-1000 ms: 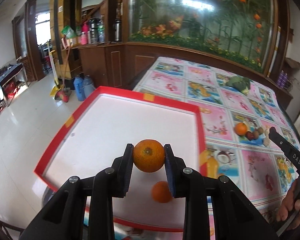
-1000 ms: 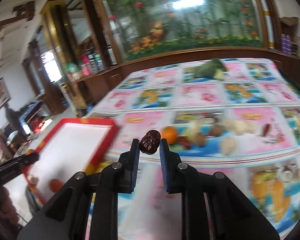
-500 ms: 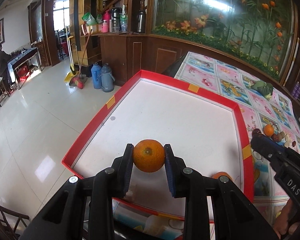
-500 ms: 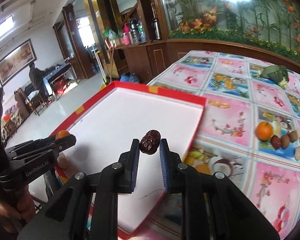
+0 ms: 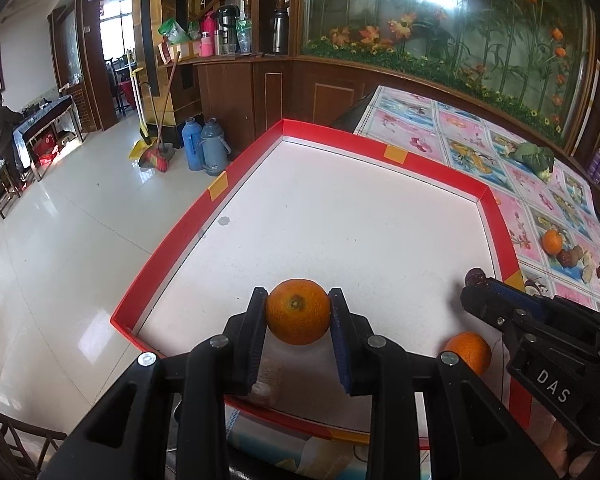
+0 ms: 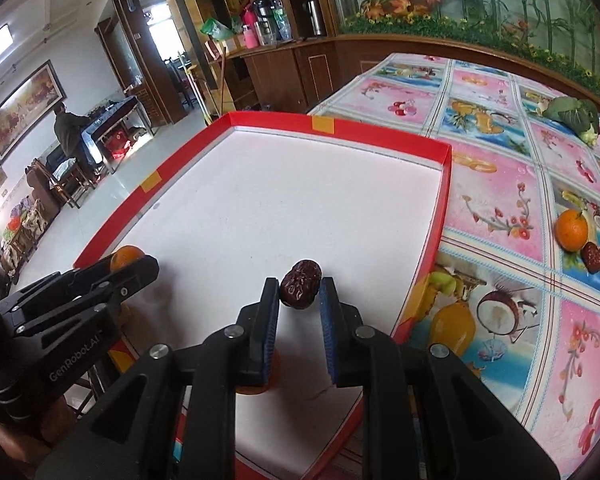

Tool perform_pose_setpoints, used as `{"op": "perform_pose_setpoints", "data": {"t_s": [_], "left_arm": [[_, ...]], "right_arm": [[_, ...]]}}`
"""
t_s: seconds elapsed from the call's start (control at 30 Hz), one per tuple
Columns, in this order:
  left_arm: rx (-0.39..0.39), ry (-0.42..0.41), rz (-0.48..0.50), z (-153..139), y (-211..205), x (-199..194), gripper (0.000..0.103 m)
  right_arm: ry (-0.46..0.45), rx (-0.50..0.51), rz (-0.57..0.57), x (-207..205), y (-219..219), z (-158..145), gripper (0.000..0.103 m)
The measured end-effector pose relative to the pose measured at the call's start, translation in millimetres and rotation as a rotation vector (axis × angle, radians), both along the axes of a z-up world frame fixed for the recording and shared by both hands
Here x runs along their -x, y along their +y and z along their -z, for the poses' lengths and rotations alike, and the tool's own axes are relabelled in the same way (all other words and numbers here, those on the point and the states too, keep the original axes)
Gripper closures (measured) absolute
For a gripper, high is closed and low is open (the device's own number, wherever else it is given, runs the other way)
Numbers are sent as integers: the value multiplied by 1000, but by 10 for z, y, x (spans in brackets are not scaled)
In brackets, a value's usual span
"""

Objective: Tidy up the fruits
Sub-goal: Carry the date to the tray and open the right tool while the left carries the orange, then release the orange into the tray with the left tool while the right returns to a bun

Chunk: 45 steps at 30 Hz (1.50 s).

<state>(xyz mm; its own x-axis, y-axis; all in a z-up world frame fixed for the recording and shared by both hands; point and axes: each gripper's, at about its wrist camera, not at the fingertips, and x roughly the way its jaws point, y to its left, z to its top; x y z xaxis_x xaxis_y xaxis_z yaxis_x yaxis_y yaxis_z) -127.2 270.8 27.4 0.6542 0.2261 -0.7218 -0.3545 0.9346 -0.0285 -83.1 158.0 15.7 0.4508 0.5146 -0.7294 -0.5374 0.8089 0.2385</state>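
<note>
My left gripper is shut on an orange, held over the near left part of a red-rimmed white tray. A second orange lies in the tray near its front edge. My right gripper is shut on a dark red wrinkled date above the tray's near part; it also shows at the right of the left wrist view as the right gripper. The left gripper with its orange appears at the left of the right wrist view.
On the flowered tablecloth right of the tray lie another orange, dates and small brown fruits. A green vegetable sits farther back. Left of the tray the table ends over tiled floor with flasks and a broom.
Both grippers have swung left from the fruit pile to over the tray, each still holding its fruit. The right gripper now sits close beside the left.
</note>
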Motion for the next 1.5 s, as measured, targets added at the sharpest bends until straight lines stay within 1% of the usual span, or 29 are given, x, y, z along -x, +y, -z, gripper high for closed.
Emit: {"op": "perform_pose_setpoints", "data": {"t_s": [0.07, 0.17, 0.2, 0.27, 0.3, 0.33, 0.37, 0.4, 0.5, 0.6, 0.67, 0.73, 0.8, 0.9, 0.93, 1.03, 1.13, 1.2, 1.3, 1.5], "left_arm": [[-4, 1, -4, 3, 0, 0, 72], [-13, 16, -3, 20, 0, -9, 72], [-13, 20, -5, 22, -1, -11, 70], [-19, 18, -7, 2, -7, -7, 64], [-26, 14, -9, -17, -12, -3, 57], [-35, 11, -14, -38, -22, 1, 48], [-43, 5, -18, -58, -30, 6, 43], [-51, -1, -21, -82, -37, 15, 39], [-61, -3, -4, -153, 6, 23, 37], [-95, -22, -71, -298, 264, 135, 37], [-122, -62, -142, -469, 487, 300, 37], [-165, -105, -229, -644, 689, 495, 31], [-203, -137, -297, -773, 820, 659, 27], [-232, -148, -348, -851, 897, 794, 26], [-234, -146, -347, -841, 875, 796, 26], [-209, -114, -268, -747, 737, 665, 26], [-197, -74, -231, -622, 589, 517, 26], [-190, -55, -178, -591, 427, 414, 26], [-206, -47, -116, -584, 187, 320, 26], [-211, -22, 49, -545, -397, 98, 26]], "right_arm": [[26, 10, -6, 4, 32, 16, 80], [31, 23, -8, 14, 57, 30, 80], [35, 22, -10, 15, 51, 28, 80], [40, 7, -11, 22, 14, 6, 75], [40, -4, -7, 15, -14, -8, 72], [38, -20, 1, 7, -59, -31, 64], [33, -39, 8, 6, -110, -61, 59], [20, -64, 16, 11, -176, -101, 58], [-35, -107, 43, 36, -402, -227, 58], [-90, -130, 96, 26, -691, -336, 54], [-110, -152, 149, -15, -935, -380, 46], [-116, -175, 195, -61, -1146, -388, 45], [-105, -194, 242, -116, -1355, -356, 45], [-92, -209, 294, -175, -1581, -315, 45], [-87, -210, 315, -192, -1668, -300, 45], [-71, -214, 366, -248, -1878, -278, 45], [-114, -201, 401, -229, -2088, -344, 45], [-145, -178, 421, -227, -2256, -376, 45], [-165, -178, 506, -236, -2686, -387, 45], [-127, -168, 689, -300, -3562, -295, 45]]}}
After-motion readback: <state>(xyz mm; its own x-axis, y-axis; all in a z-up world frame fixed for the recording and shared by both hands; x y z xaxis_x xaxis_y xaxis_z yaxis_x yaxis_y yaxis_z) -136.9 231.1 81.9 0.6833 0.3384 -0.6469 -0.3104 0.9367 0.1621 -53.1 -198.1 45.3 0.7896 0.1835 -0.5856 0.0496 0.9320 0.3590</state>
